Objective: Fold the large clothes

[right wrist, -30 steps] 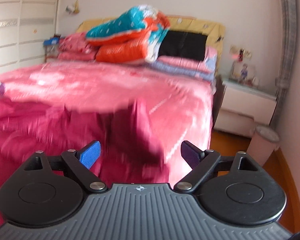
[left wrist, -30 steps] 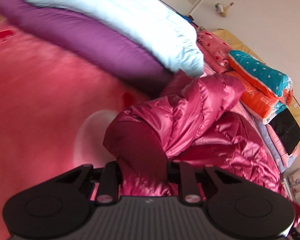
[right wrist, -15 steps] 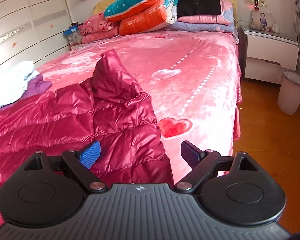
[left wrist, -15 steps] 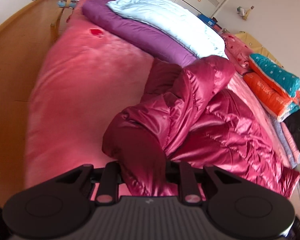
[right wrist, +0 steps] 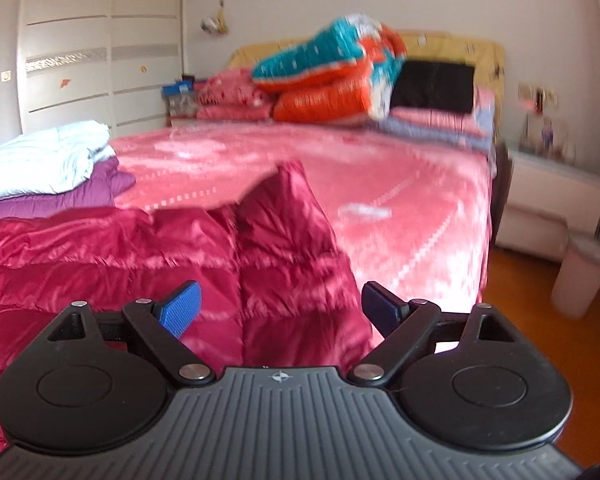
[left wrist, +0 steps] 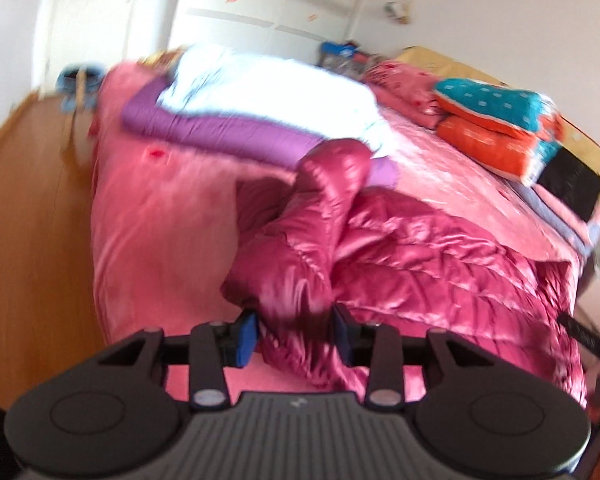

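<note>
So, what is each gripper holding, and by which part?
Right gripper: open, holding nothing. Left gripper: the sleeve end of the red jacket sits between its jaws, which have just been opening; whether they grip it cannot be told.

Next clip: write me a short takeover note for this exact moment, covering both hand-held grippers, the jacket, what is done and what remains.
Left hand-held gripper: jaws have just been opening; the jacket sleeve sits between the pads, grip loosening.
Right hand-held gripper: open, empty, hovering over the jacket's near edge.
Crimson puffer jacket: spread on the pink bed, near its foot end; folded purple and white quilts lie beside it.
Done: sleeve brought in over the body.
Left: release the sleeve, fold the other side, then halve the body.
</note>
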### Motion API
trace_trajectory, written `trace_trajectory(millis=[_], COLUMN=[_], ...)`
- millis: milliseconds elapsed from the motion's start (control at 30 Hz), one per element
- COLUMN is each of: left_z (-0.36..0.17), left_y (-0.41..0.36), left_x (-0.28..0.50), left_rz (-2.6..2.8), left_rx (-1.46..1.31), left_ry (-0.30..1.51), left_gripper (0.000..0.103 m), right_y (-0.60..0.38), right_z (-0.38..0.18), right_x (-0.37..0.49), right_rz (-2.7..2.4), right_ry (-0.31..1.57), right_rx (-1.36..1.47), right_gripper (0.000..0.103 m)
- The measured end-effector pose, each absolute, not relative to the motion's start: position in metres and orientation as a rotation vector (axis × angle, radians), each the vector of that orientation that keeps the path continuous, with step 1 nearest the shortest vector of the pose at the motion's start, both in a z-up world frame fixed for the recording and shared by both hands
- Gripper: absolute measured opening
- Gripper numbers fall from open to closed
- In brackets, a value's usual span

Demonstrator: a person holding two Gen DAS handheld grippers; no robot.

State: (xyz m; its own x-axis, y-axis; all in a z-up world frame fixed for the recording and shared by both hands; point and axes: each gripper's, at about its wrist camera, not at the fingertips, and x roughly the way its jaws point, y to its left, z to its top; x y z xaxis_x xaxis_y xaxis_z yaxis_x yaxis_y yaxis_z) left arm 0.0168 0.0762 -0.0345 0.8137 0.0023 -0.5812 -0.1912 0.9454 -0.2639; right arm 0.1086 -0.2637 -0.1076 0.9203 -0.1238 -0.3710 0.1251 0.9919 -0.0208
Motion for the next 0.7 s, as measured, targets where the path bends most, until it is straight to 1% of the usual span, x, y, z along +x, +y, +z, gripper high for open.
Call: trace_trajectory(millis=[167, 267, 333, 367, 400, 567, 700], left_z=[-0.015, 0.0, 0.008, 0.012, 0.016, 0.014, -0.009], left_y=[0.062, 0.056, 0.056, 0.057, 0.058, 0.051, 0.034], left_x=[0.02, 0.023, 0.022, 0.021, 0.023, 0.052, 0.099], left_rz=[0.057, 0.063, 0.087, 0.101, 0.105, 0.006, -0.088], left_rx=[-0.224, -0.151, -0.098, -0.083, -0.076, -0.062, -0.032], left_ry=[0.54, 0.469, 0.428, 0.414, 0.405, 0.417, 0.47], left_gripper=[0.041, 0.045, 0.052, 0.057, 0.059, 0.059, 0.059], right_y=[-0.258, -0.258, -0.262, -0.262, -0.264, -0.269, -0.271], right_z=[-0.111, -0.112, -0.115, -0.115, -0.115, -0.116, -0.117], right_x=[0.121, 0.127, 0.133, 0.135, 0.137, 0.154, 0.167], right_rz=[-0.091, -0.089, -0.094, -0.096, -0.095, -0.097, -0.089], right_ry=[0.389, 0.404, 0.427, 0.435, 0.438, 0.437, 0.442], right_rx=[-0.052, -0.058, -0.041, -0.032, -0.02, 0.024, 0.044], right_gripper=[0.103, 0.103, 0.103, 0.103, 0.103, 0.103, 0.103])
